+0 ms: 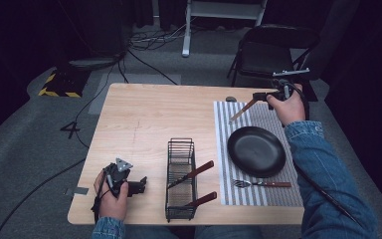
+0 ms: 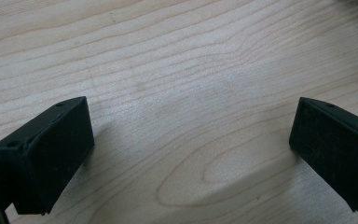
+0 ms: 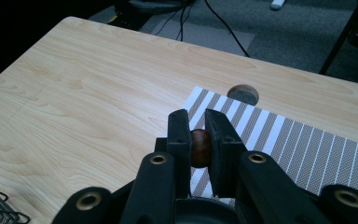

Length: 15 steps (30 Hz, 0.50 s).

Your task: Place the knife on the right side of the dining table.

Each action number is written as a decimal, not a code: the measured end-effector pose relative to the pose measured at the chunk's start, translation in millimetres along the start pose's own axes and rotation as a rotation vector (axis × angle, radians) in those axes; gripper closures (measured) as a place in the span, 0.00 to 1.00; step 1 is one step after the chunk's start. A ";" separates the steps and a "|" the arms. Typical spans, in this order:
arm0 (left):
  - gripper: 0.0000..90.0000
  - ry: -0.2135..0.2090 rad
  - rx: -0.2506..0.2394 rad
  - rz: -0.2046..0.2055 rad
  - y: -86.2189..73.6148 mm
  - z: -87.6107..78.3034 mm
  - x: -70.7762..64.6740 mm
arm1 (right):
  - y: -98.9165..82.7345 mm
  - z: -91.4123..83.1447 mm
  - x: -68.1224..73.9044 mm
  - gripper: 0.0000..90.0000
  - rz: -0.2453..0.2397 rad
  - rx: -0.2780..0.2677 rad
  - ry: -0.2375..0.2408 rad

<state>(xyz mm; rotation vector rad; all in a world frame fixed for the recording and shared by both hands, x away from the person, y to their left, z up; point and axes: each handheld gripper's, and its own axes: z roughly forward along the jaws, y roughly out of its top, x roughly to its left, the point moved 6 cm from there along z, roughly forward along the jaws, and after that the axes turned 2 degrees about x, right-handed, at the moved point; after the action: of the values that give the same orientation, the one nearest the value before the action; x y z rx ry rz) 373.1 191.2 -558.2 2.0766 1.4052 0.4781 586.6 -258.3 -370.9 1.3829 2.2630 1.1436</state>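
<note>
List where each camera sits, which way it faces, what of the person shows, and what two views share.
High view: above the person's side, looking forward and down on the table; both forearms, left gripper and right gripper show.
Left gripper view: down at bare wood between open jaws.
Right gripper view: along jaws shut on a wooden handle, across the striped placemat.
High and right gripper views share the placemat and handle.

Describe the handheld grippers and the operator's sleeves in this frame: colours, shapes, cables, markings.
Both grippers are black. The left gripper carries a grey three-cornered plate on top, with blocky square jaw pads. The right gripper has a pale grey flat plate above it, brass-coloured rivets on its linkage arms, and a black cable trailing along the forearm. Both sleeves are blue denim. No lettering is legible.
</note>
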 end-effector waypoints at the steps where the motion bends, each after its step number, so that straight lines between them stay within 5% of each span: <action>1: 0.00 0.000 0.000 0.000 0.0 0.0 0.0 | -0.6 1.4 -0.9 0.90 0.001 0.002 -0.002; 6: 0.00 0.000 0.000 0.000 0.0 0.0 0.0 | -2.2 2.8 -6.4 0.89 0.044 -0.003 -0.025; 15: 0.00 0.000 -0.001 0.000 0.0 0.0 0.0 | -6.3 4.8 -21.8 0.82 0.028 0.011 -0.147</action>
<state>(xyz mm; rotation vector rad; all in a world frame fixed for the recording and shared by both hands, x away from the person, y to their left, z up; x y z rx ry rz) 373.1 191.2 -558.2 2.0759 1.4050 0.4778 596.6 -275.7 -382.5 1.4563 2.1573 1.0031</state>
